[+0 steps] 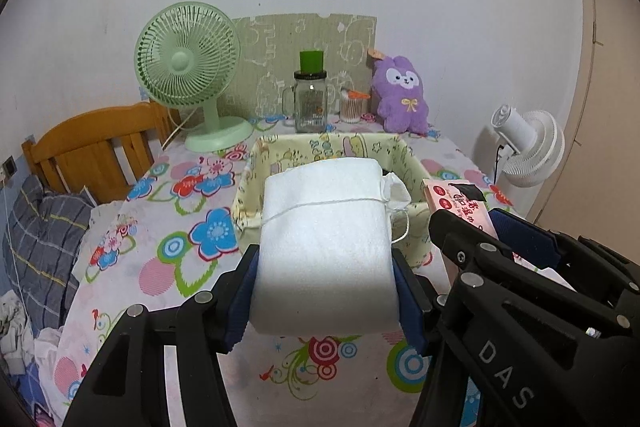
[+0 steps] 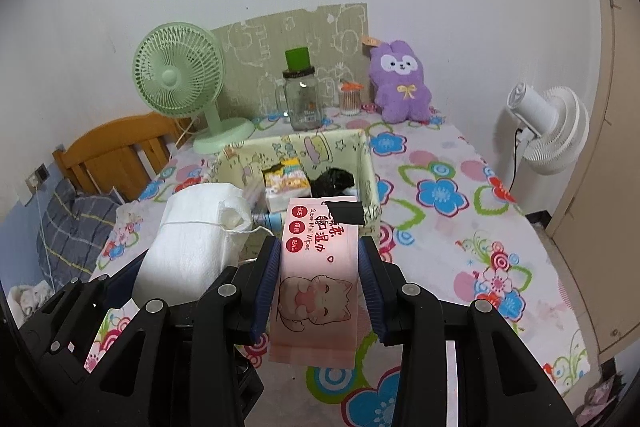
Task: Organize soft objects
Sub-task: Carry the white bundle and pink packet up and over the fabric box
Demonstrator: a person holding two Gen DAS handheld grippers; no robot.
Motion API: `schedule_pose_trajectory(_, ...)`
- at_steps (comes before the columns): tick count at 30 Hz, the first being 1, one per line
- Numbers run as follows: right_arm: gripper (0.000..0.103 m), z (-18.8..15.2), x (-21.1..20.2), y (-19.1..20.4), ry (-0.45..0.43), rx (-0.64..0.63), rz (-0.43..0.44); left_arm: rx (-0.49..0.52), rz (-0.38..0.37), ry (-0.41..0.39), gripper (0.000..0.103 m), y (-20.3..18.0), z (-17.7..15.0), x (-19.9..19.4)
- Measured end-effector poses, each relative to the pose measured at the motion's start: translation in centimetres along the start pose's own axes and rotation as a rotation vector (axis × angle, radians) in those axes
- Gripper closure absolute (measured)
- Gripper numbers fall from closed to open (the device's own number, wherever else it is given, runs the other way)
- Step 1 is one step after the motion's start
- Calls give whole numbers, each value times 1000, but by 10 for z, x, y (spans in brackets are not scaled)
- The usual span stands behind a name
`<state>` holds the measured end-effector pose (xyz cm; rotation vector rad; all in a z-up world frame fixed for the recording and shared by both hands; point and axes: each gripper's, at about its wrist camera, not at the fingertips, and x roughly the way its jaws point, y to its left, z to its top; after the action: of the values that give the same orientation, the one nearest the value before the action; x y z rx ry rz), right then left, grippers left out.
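My left gripper (image 1: 325,259) is shut on a white soft bundle (image 1: 326,243) tied with string, held above the table just in front of the yellow fabric basket (image 1: 412,155). My right gripper (image 2: 318,259) is shut on a pink wet-wipes pack (image 2: 316,275) with a cat picture, held at the basket's near edge (image 2: 370,179). In the right wrist view the white bundle (image 2: 192,243) sits left of the pack. The basket holds a small tissue pack (image 2: 286,187) and a black item (image 2: 334,181). The right gripper also shows in the left wrist view (image 1: 492,227).
A flowered cloth covers the table (image 2: 460,227). At the back stand a green fan (image 1: 188,75), a glass jar with a green lid (image 1: 310,99), a cotton-swab tub (image 1: 352,107) and a purple plush (image 1: 402,93). A white fan (image 2: 548,123) is right, a wooden chair (image 1: 92,143) left.
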<state>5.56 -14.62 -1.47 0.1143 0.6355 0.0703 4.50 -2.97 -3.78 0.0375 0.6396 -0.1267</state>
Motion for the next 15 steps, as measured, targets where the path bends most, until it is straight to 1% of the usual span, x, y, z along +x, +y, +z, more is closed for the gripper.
schedule_pose_trajectory(15, 60, 23, -6, 4, -57, -15, 4, -5, 4, -59, 40, 2, 23, -5)
